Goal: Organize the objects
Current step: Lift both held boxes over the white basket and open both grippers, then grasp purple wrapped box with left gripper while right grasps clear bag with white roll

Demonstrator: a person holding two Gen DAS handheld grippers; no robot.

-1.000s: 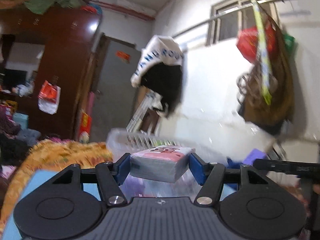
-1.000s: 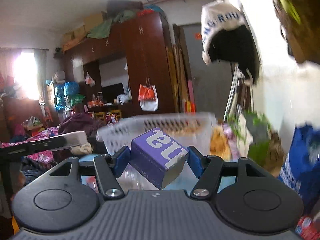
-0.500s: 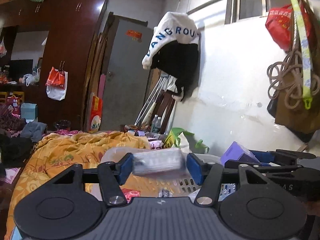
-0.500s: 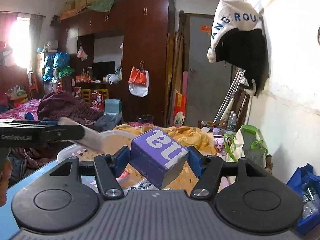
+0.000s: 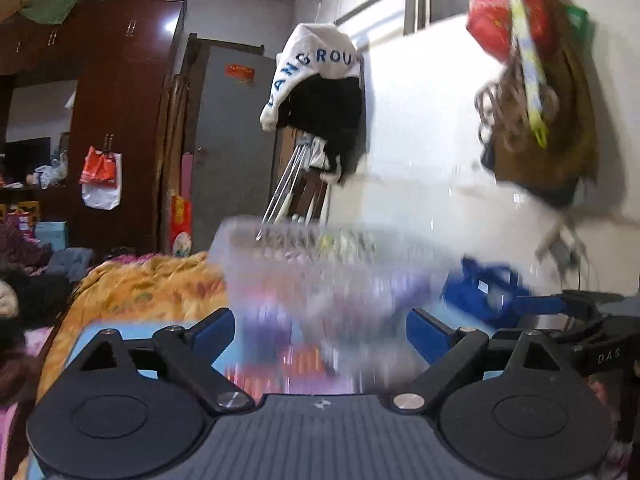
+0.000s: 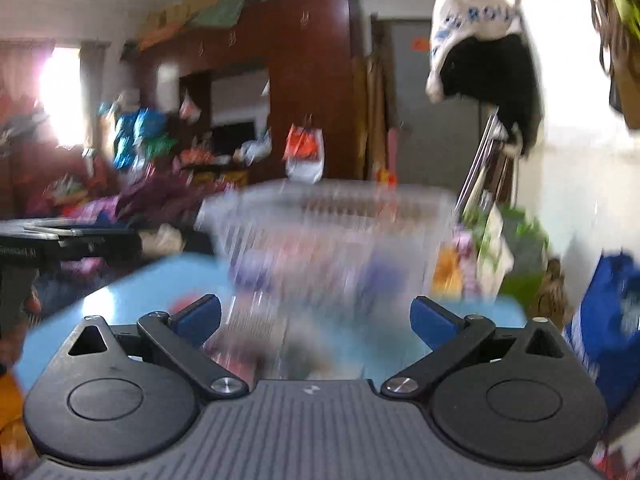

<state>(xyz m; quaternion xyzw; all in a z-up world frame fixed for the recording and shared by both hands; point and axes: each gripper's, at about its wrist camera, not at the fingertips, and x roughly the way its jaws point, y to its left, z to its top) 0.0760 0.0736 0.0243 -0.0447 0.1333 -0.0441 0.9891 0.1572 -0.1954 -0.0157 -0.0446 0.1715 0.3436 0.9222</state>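
Now | basket (image 5: 320, 264): blurred, contents unreadable | left tool (image 5: 320, 330), right tool (image 6: 316, 320): just opened wide, nothing held

Both tongs — left (image 5: 320, 328), right (image 6: 316, 320) — wide, empty

The basket (image 5: 320, 256) stands on the desk (image 6: 132, 300), directly before both tools. Some things lie inside it, but they are too blurred to tell apart. The left tool (image 5: 320, 330) is on the left side of the basket, and the right tool (image 6: 316, 322) is on the right side of it. Behind the desk lies a bed (image 5: 152, 284). Farther back, a wardrobe (image 5: 116, 120) stands at the left, and a door (image 5: 228, 152) is right of it.
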